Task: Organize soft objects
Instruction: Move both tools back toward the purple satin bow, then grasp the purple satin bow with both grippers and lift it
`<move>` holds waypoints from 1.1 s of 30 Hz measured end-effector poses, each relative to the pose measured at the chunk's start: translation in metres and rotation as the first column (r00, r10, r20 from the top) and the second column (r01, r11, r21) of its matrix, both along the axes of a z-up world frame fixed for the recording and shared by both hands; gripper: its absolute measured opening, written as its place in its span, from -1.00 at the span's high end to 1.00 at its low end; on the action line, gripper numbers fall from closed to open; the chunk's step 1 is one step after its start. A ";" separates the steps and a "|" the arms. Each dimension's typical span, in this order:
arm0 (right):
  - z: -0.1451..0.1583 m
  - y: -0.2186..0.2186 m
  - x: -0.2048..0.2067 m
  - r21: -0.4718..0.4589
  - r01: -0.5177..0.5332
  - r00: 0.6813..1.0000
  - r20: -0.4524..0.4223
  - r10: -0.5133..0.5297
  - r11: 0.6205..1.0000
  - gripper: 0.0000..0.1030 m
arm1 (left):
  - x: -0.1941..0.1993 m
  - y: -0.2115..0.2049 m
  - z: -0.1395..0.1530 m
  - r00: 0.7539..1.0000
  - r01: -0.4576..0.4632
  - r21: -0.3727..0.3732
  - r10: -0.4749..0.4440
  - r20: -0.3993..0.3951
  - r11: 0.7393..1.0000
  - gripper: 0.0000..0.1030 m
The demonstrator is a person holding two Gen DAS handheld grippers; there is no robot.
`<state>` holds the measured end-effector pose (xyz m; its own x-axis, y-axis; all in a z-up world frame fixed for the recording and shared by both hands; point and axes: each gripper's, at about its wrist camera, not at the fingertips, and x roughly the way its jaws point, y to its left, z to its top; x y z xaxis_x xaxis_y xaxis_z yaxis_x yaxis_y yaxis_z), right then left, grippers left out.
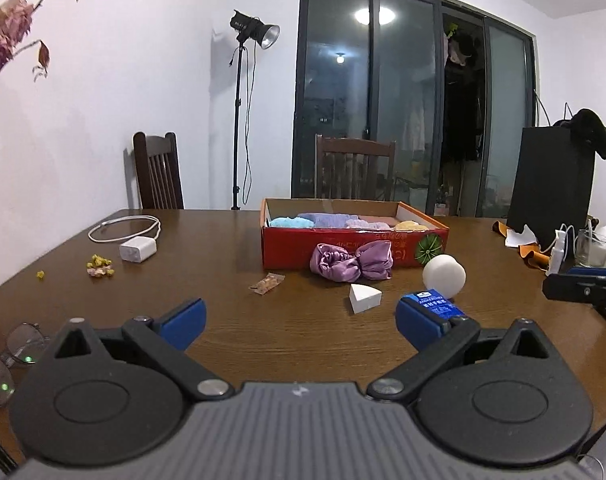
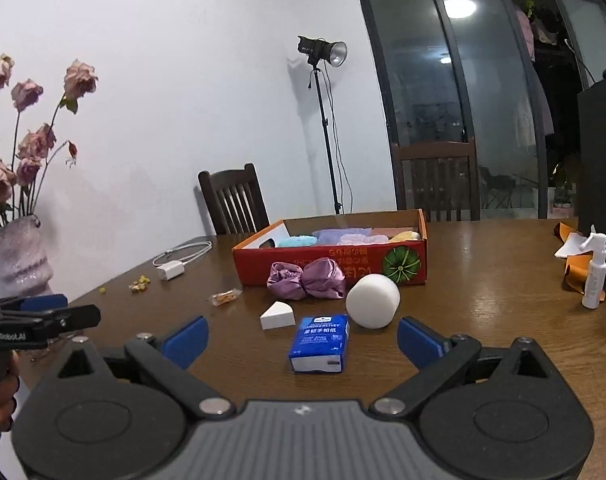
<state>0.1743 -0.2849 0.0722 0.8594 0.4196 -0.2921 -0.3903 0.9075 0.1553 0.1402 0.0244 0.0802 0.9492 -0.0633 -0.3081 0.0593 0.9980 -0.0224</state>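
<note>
1. Partly sorted: a red cardboard box (image 2: 331,258) with a printed green squash on its front stands mid-surface and already holds a row of soft, fuzzy pieces (image 2: 345,237) in turquoise, lavender, pale purple, pink and yellow, packed side by side.

2. Still outside the box: a crumpled mauve satin scrunchie-like cloth (image 2: 306,279) lies touching the box's front wall; a smooth white foam cylinder with rounded edges (image 2: 373,300) sits just beside it; a small white wedge sponge (image 2: 277,315) rests nearer the cameras; and a blue plastic-wrapped tissue pack (image 2: 320,344) lies flat, closest of all.

3. By this count the job looks roughly half done, with four loose items left to place.

4. The right gripper (image 2: 303,342) hangs over the wooden surface (image 2: 483,280) with its blue-padded jaws spread wide and nothing held; the tissue pack lies ahead, between the pads but untouched.

5. The left gripper (image 1: 301,322) likewise has its jaws released and empty, facing the wedge sponge and the cloth; the tissue pack sits by its right pad.

6. Off-task clutter: a white charger with coiled cable (image 1: 137,249), a wrapped snack (image 1: 266,283), spectacles (image 1: 7,360), a spray bottle (image 2: 594,276) and a vase of dried roses (image 2: 21,256) on the glossy dark wood.
</note>
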 end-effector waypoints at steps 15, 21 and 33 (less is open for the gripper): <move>0.008 0.039 0.154 -0.031 -0.013 0.996 -0.084 0.011 0.999 -0.31 | 0.192 -0.017 -0.010 0.987 0.093 0.011 -0.091 -0.131 0.996 -0.17; -0.010 0.070 0.246 -0.063 -0.002 0.984 -0.176 -0.009 0.998 -0.03 | 0.280 -0.021 -0.038 0.963 0.110 -0.018 -0.111 -0.245 0.994 0.00; -0.044 0.086 0.286 -0.062 -0.052 0.962 -0.271 0.034 0.997 0.77 | 0.297 -0.015 -0.058 0.938 0.191 -0.085 -0.207 -0.277 0.978 0.82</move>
<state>0.4605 -0.1991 0.0280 0.7266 0.4259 -0.5391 -0.3816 0.9027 0.1989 0.4370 0.0094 0.0218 0.7894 -0.2668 -0.5528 0.2394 0.9631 -0.1230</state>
